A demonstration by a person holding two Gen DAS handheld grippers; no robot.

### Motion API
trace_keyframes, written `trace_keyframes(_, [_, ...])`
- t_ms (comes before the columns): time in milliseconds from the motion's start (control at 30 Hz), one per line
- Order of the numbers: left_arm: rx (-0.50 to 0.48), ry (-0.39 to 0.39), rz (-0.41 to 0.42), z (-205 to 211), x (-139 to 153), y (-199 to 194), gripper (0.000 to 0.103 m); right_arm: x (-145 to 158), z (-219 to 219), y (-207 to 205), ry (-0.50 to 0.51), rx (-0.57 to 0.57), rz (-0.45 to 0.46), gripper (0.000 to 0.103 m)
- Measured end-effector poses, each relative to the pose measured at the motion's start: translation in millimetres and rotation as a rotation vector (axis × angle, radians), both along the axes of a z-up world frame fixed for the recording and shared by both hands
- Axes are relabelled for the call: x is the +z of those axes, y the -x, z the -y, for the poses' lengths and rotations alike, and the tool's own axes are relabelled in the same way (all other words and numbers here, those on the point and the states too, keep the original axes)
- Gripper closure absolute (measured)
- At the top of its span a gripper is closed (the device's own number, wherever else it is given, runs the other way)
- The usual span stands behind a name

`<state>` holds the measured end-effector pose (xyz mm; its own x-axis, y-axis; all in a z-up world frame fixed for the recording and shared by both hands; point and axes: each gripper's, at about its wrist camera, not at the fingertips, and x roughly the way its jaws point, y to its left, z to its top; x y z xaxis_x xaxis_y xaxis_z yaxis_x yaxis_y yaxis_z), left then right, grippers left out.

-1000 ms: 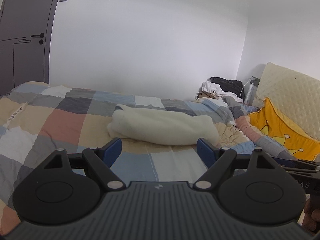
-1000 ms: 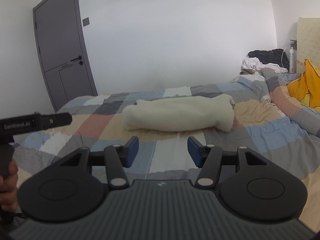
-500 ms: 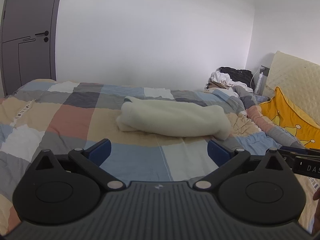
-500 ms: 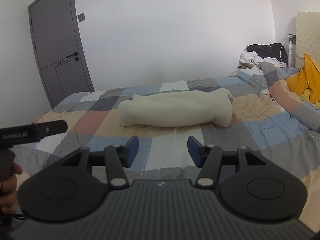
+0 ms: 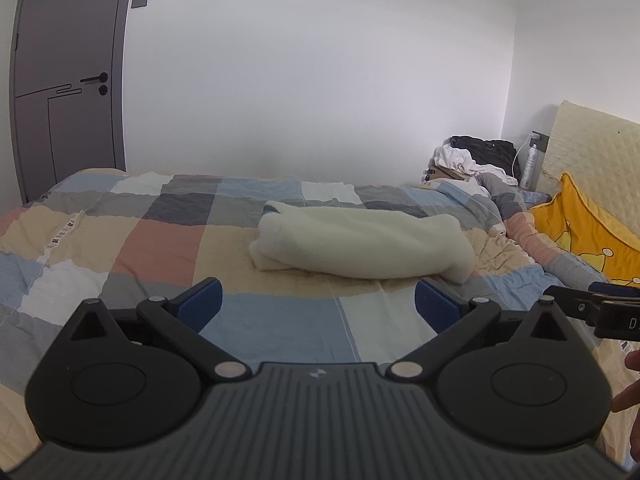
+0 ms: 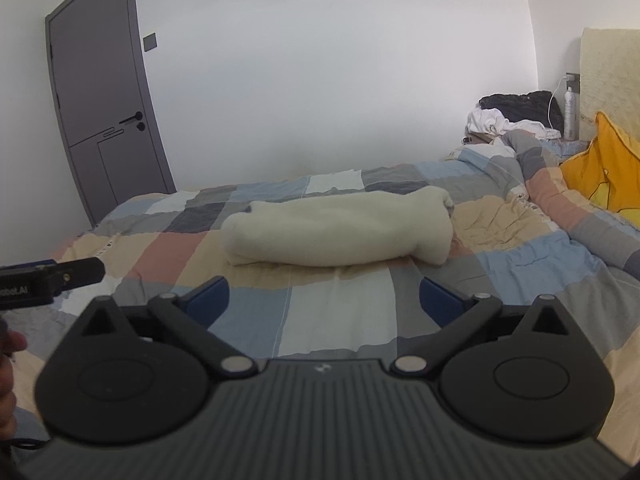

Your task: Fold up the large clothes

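Note:
A cream fleece garment (image 5: 360,244) lies folded into a long bundle across the middle of the checked bedspread (image 5: 160,248). It also shows in the right wrist view (image 6: 340,232). My left gripper (image 5: 318,306) is open and empty, held above the bed's near edge, well short of the bundle. My right gripper (image 6: 324,300) is open and empty too, at about the same distance. Each gripper's body shows at the edge of the other's view.
A yellow cushion (image 5: 592,236) and a quilted cream headboard (image 5: 600,152) are at the right. A pile of dark and white clothes (image 5: 476,156) and a white bottle (image 5: 530,168) sit at the far right corner. A grey door (image 5: 64,80) is at the left.
Both grippers have opened wider, the right one most in the last half second. Both have pulled back and risen slightly, so the bundle looks farther away.

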<state>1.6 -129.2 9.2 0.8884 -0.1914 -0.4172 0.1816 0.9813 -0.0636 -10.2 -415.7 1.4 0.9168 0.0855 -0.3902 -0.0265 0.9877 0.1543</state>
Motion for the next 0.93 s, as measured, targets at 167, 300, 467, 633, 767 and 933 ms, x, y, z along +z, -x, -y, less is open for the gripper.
trace_keyframes(167, [-0.003, -0.013, 0.001, 1.8, 0.7, 2.5, 0.000, 0.6, -1.0, 2.2, 0.010, 0.000, 0.002, 0.000])
trace_keyframes(300, [-0.006, -0.032, 0.009, 4.9, 2.7, 5.1, 0.000, 2.4, -2.4, 4.4, 0.018, -0.011, 0.007, 0.000])
trace_keyframes(467, [-0.008, -0.025, 0.011, 6.1, 4.7, 7.7, 0.000, 1.9, -4.1, 5.6, 0.022, -0.007, 0.004, 0.000])
trace_keyframes(633, [-0.008, -0.024, 0.009, 5.9, 4.4, 8.3, 0.000, 1.2, -5.9, 7.3, 0.032, -0.004, 0.003, 0.000])
trace_keyframes(767, [-0.016, -0.011, 0.012, 3.8, 4.8, 9.9, 0.000, 1.5, -5.7, 8.3, 0.037, -0.007, 0.004, 0.000])
trace_keyframes(933, [-0.019, -0.014, 0.015, 4.3, 5.2, 11.9, 0.000, 1.0, -6.8, 9.5, 0.038, -0.013, 0.006, 0.000])
